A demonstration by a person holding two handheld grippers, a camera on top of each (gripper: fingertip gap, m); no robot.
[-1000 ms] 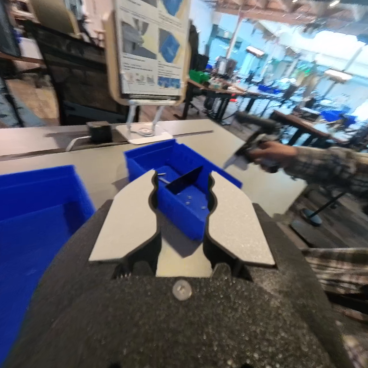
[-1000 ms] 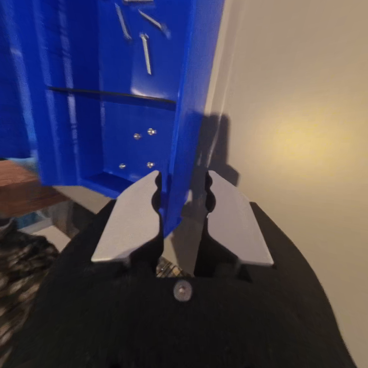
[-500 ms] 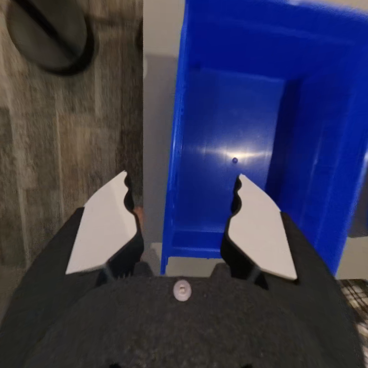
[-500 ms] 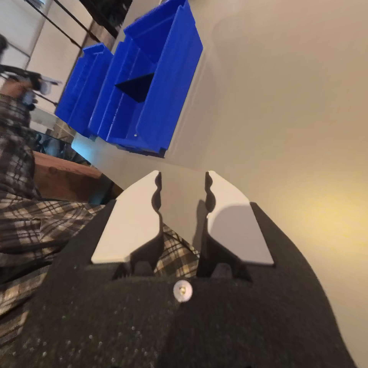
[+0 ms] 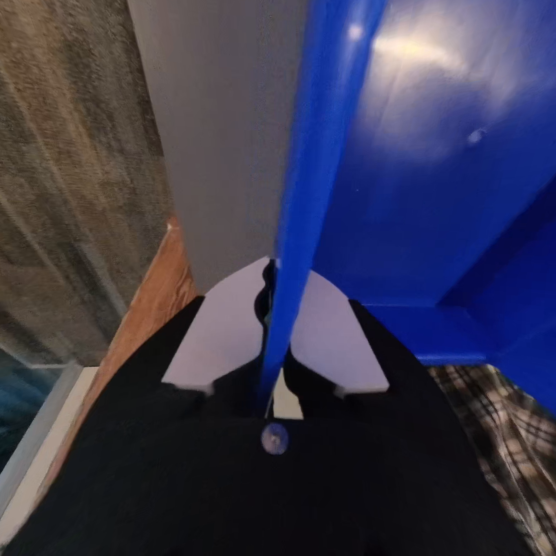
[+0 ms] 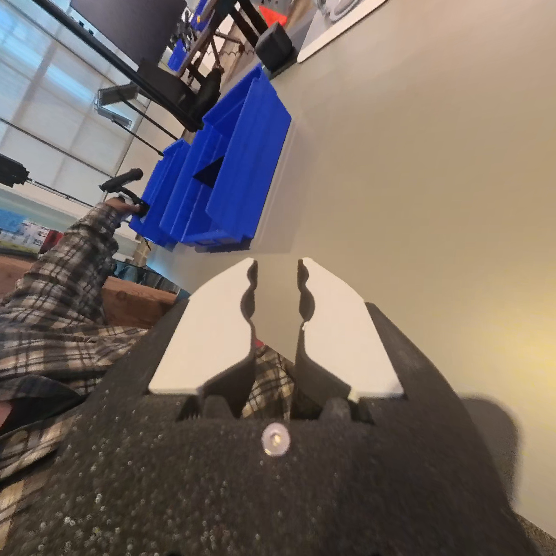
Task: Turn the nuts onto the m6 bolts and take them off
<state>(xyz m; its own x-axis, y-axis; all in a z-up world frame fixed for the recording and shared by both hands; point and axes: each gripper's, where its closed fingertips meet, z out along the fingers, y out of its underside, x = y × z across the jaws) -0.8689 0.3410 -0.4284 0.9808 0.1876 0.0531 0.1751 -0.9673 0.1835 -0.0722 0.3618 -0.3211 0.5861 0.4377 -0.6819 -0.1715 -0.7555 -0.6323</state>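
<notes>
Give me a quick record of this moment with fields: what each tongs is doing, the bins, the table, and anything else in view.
Left tongs: closed on the side wall of a blue bin, one finger outside, one inside
Right tongs: open, nothing between the fingers, over bare table
Blue bins: two side by side near the table edge; the nearer one has a dark divider
Left bin contents: one small speck on the floor, too blurred to identify
Person: plaid sleeve, hand at the far bin
Nuts and bolts: none clearly visible
</notes>
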